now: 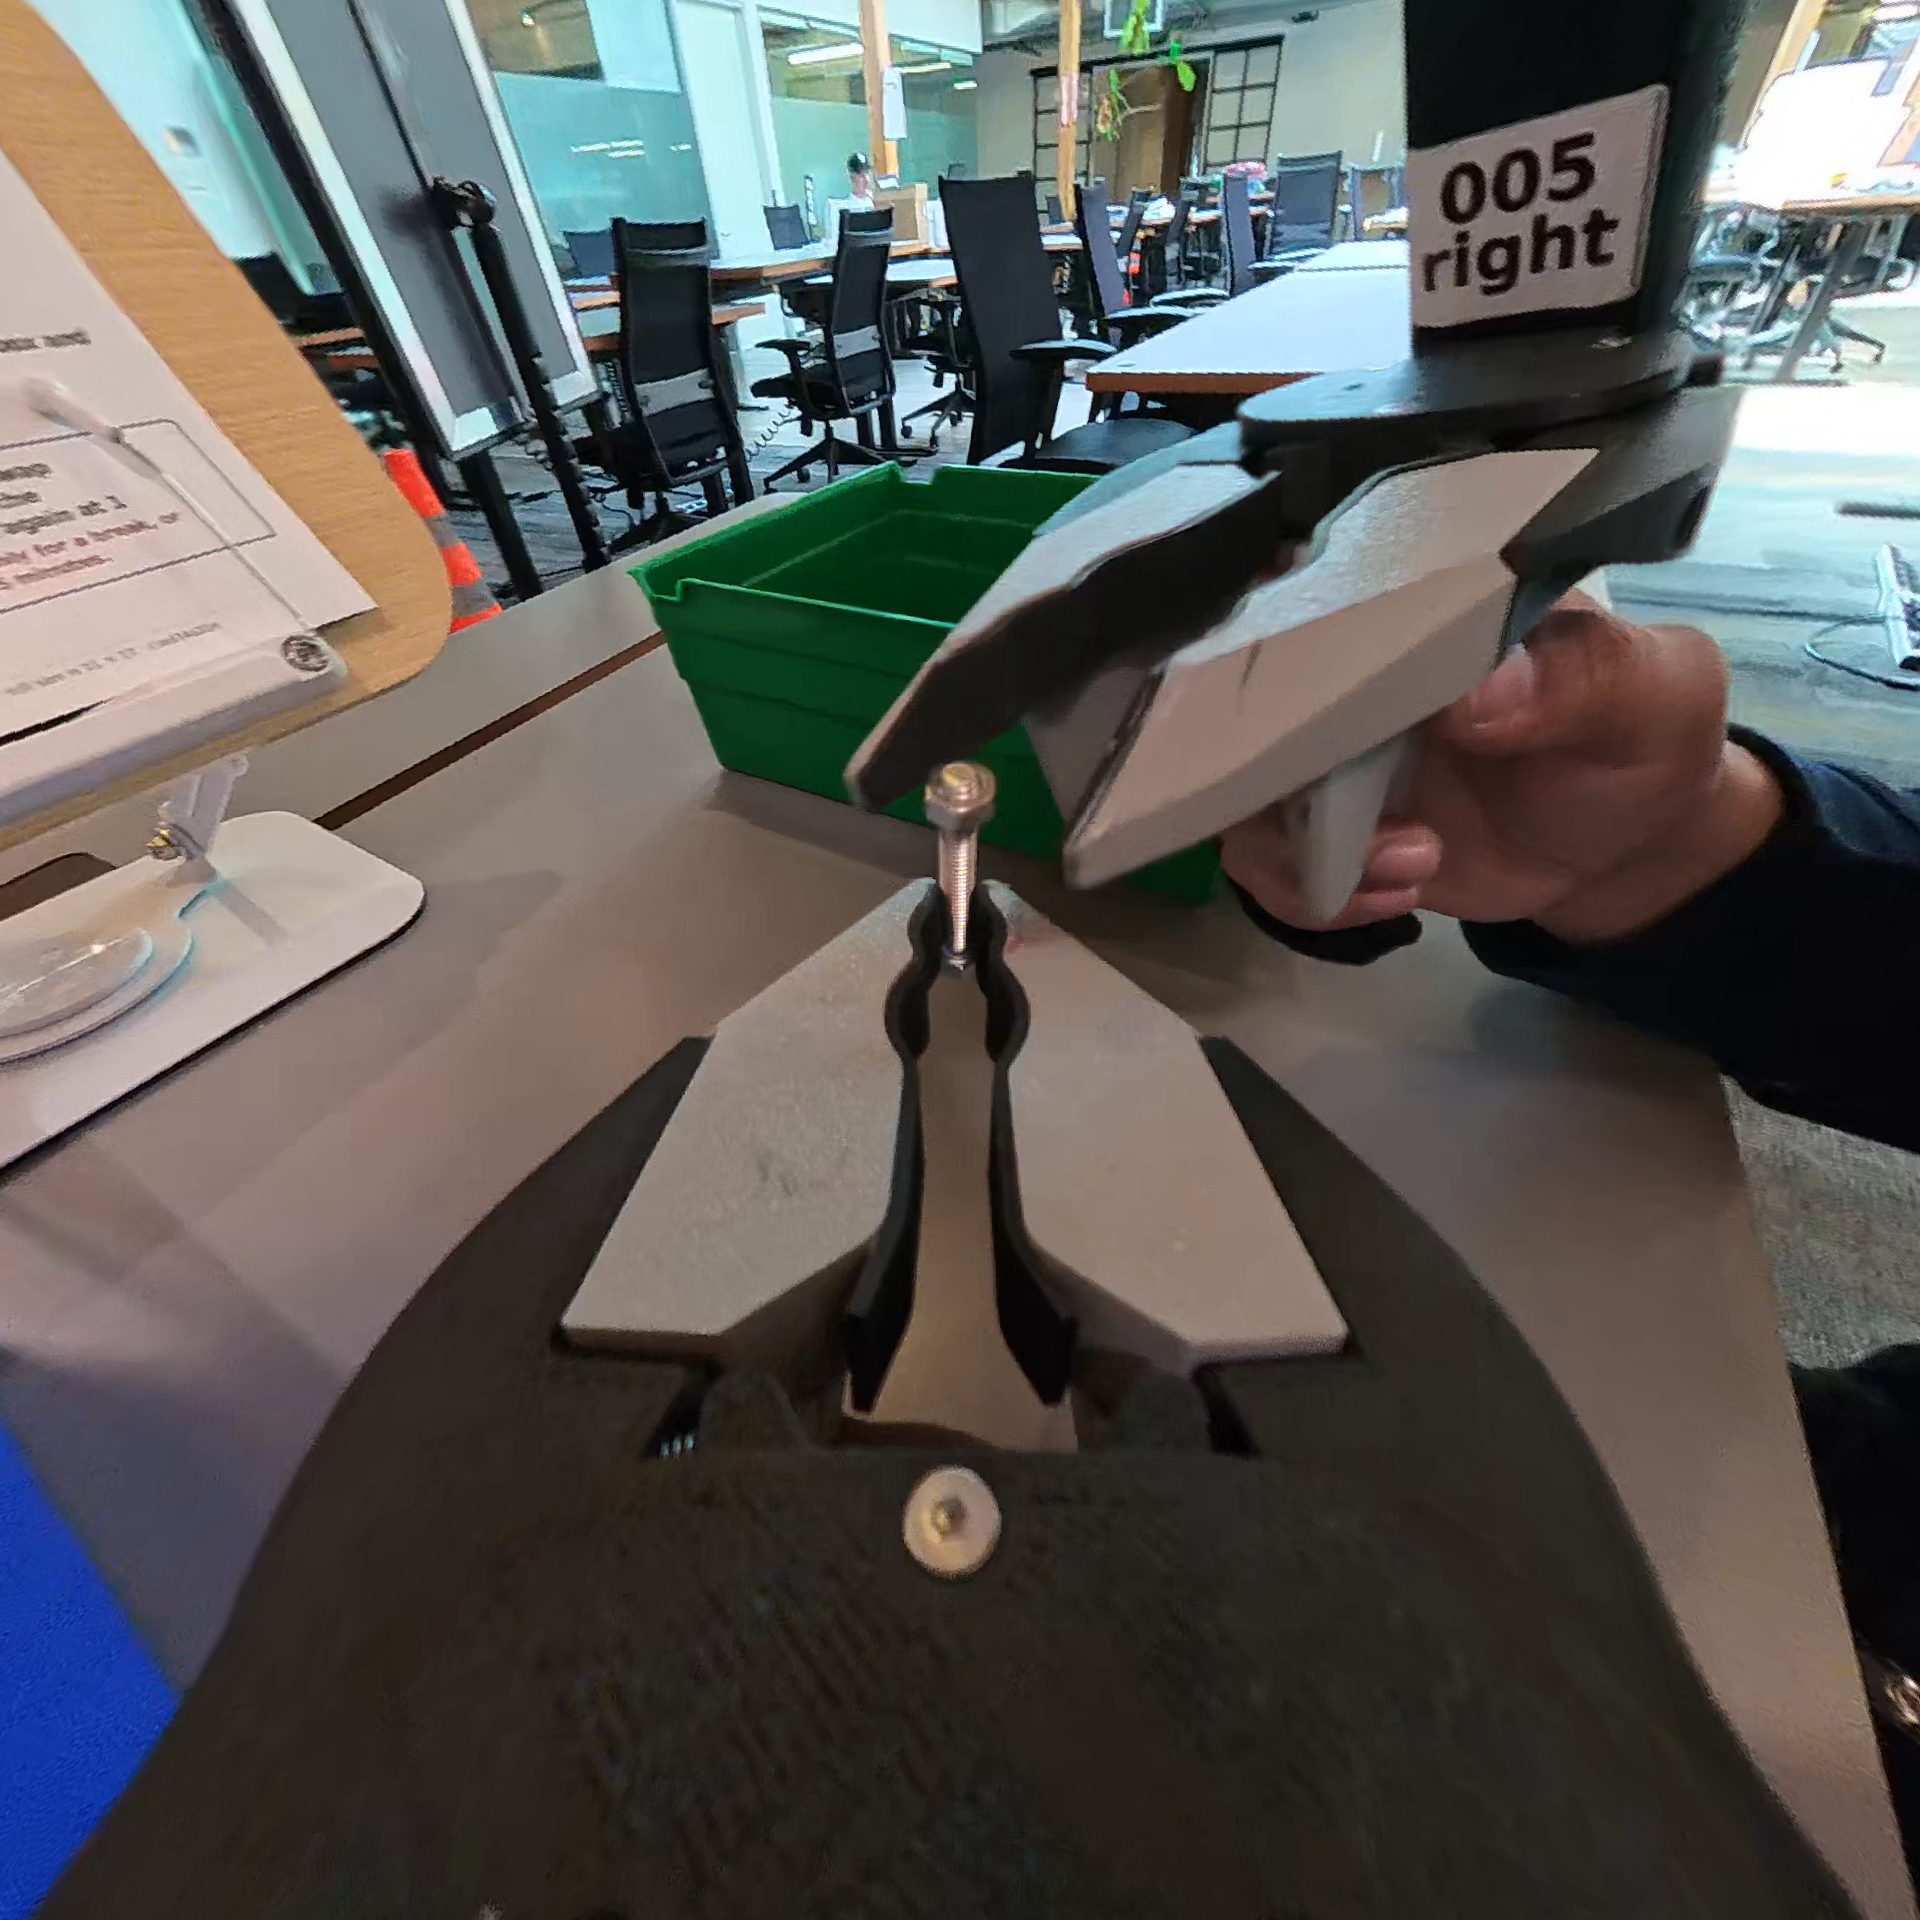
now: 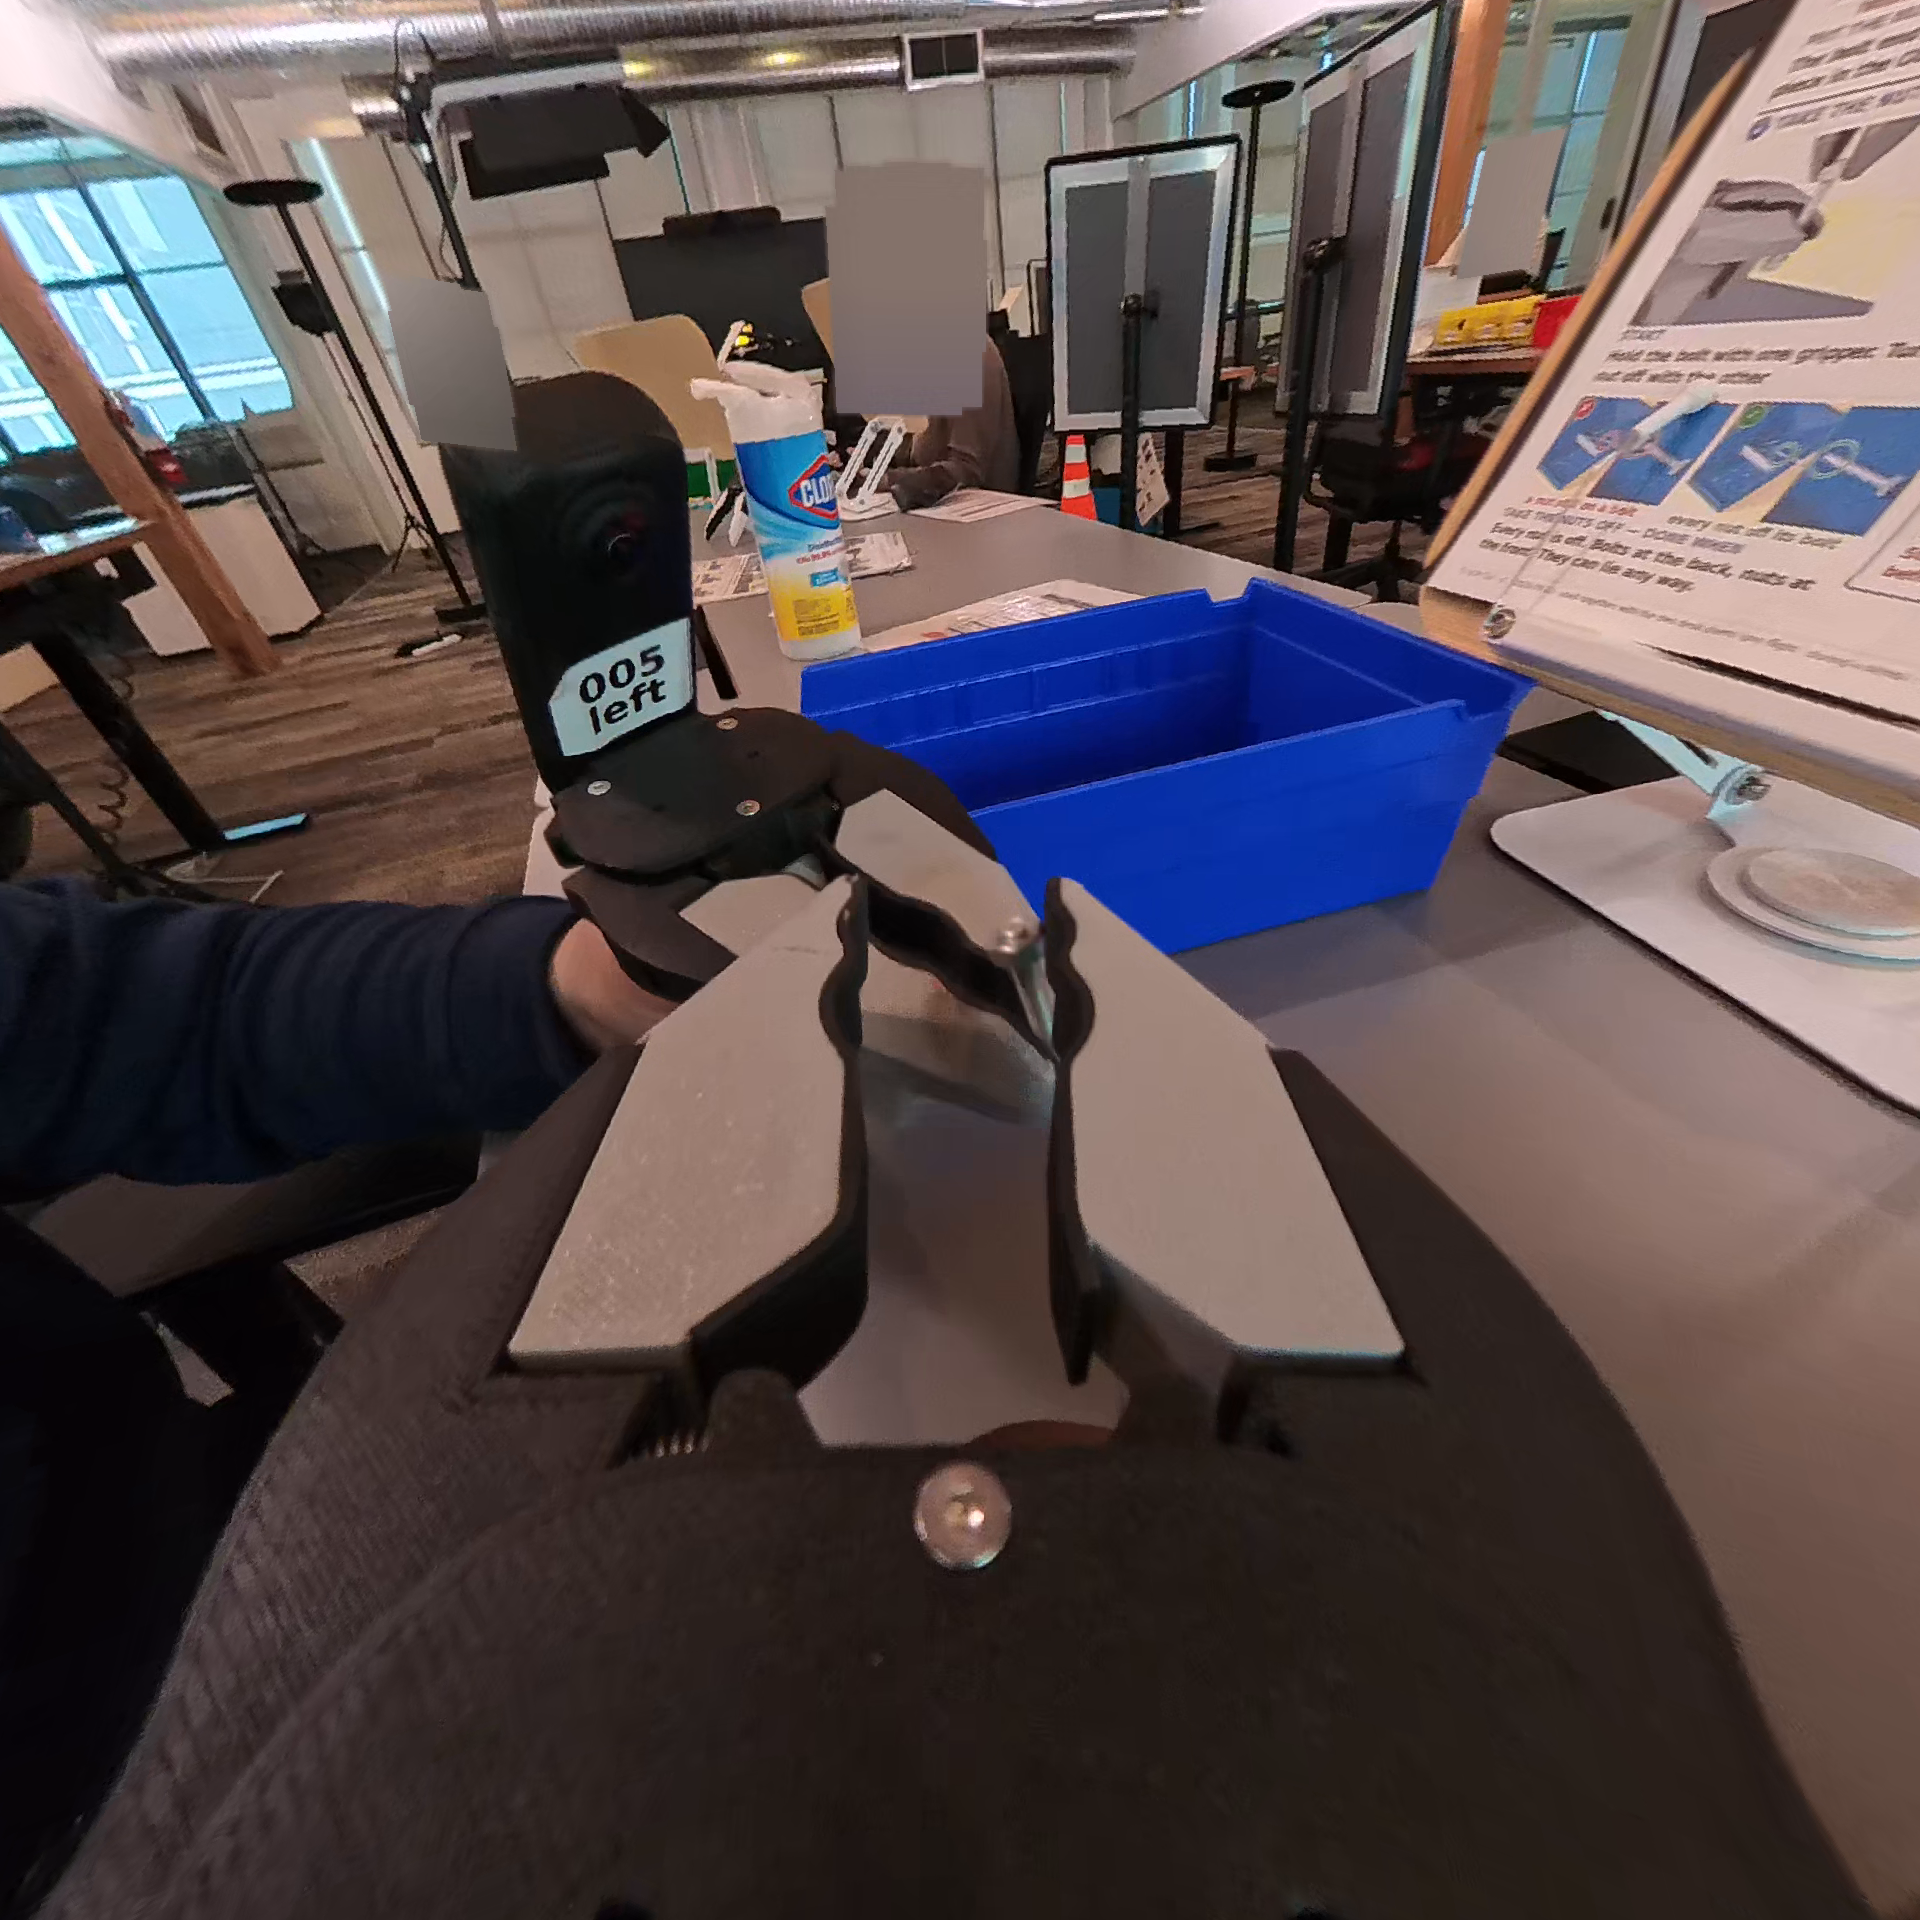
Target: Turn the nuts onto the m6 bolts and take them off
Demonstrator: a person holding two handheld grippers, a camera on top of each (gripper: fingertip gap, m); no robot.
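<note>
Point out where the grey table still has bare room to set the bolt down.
Bare table lies between the blue bin and the white stand base; more lies between that base and the green bin. It is crowded where left gripper and right gripper meet.

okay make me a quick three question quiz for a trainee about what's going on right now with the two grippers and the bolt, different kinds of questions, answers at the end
1. True or false: the left gripper is shut on the bolt, holding it upright.
2. Multiple choice: the right gripper is (A) open, its fingertips near the top of the bolt, (B) clamped on the bolt's lower end, (C) resting inside the green bin.
3. Fill in: seen from the right wrist, the bin behind the grippers is coloured ____.

Key: 1 true; 2 A; 3 blue.
</note>
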